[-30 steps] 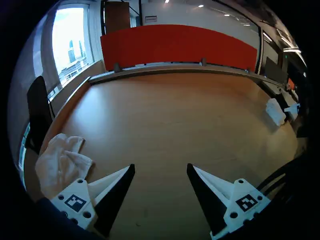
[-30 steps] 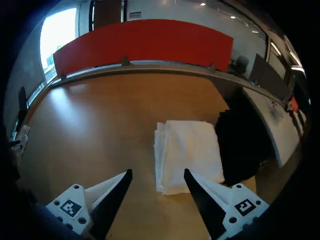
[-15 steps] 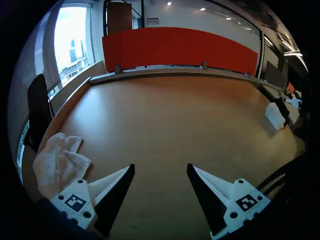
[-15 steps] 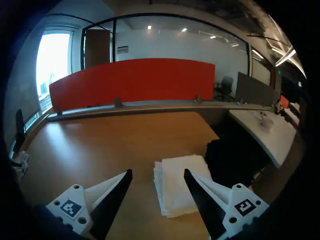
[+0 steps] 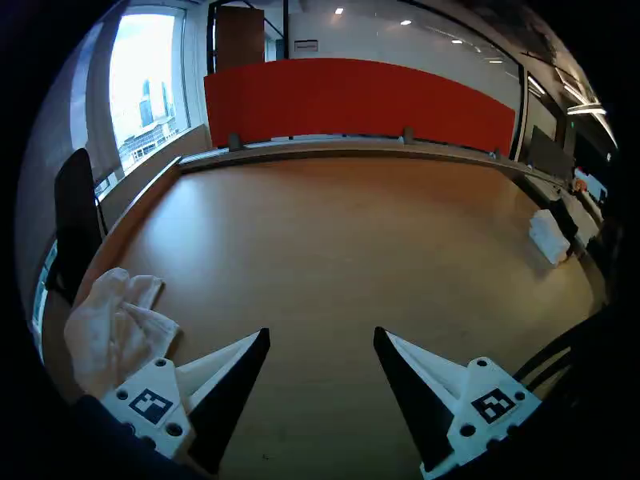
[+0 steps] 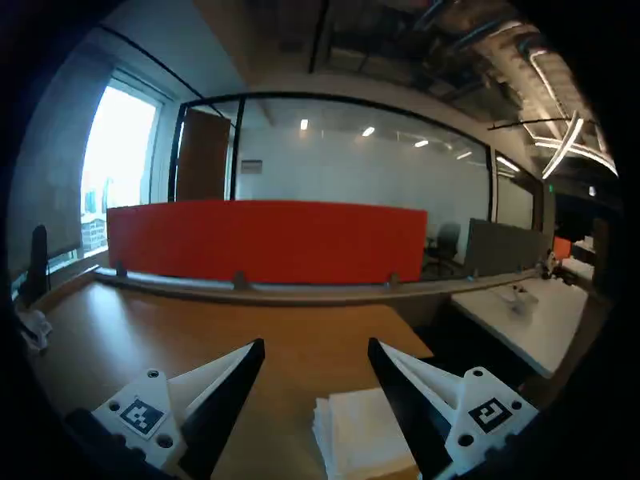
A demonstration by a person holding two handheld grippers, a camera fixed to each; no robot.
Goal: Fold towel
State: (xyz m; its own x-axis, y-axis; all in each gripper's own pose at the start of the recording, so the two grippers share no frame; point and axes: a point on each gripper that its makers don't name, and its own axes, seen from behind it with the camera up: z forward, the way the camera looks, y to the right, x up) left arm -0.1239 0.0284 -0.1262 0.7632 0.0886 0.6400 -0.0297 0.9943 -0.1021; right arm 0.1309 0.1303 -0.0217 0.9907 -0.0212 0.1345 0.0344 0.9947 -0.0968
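Now | left gripper [image 5: 320,330] spread | right gripper [image 6: 314,341] spread | folded towel [image 6: 356,432] flat

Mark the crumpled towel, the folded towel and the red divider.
crumpled towel [image 5: 112,332], left gripper view, middle of the bunched cloth.
folded towel [image 6: 352,432], right gripper view, its top face.
red divider [image 6: 264,240], right gripper view, panel centre.

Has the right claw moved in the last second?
Yes. The right claw tipped upward: the red divider dropped from top to mid-picture, and the folded towel slid to the bottom edge.
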